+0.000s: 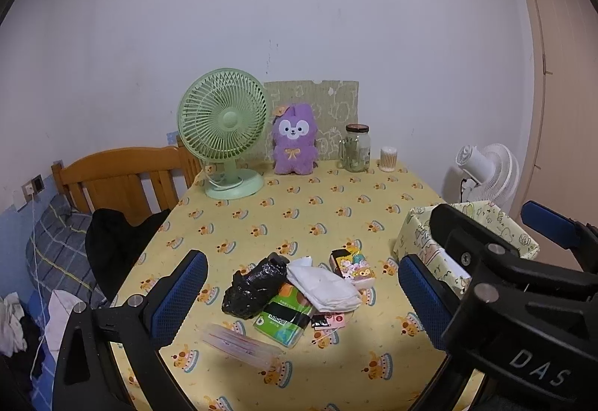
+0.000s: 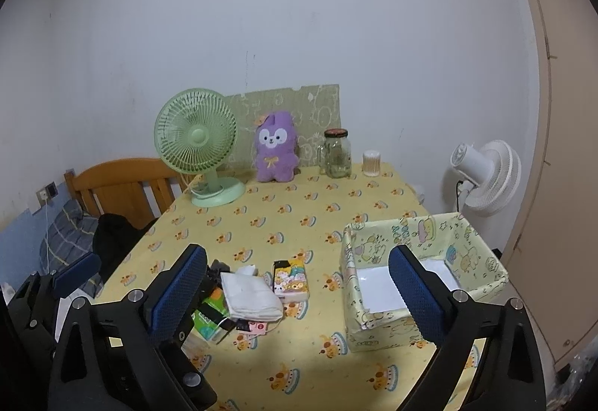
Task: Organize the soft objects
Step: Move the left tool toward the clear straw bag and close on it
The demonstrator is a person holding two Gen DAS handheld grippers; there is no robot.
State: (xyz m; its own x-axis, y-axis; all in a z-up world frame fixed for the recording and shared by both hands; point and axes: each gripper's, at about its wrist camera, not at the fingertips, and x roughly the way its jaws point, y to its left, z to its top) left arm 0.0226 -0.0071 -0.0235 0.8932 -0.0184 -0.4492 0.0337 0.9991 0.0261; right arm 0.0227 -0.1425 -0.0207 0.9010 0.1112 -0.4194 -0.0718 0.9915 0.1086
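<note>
Both grippers hung above the near edge of the surface [image 1: 336, 209], nothing picked up yet. Taking the patterned box [image 2: 482, 272] as the marker: far to its left, the left gripper [image 1: 299, 293] had its jaws spread wide and empty over the pile. Leftmost in that pile lay the crumpled black plastic bag [image 1: 254, 285], then the green tissue pack [image 1: 284, 317] partly under the white folded cloth [image 1: 325, 285], then the cartoon tissue pack [image 2: 291, 278] nearest the box. The right gripper [image 2: 297, 295] hovered just left of the box, jaws also wide and holding nothing. The sensible start looked like the cloth on top: pinch low across a fold, lift straight, then carry rightward over the box rim before letting go.
</note>
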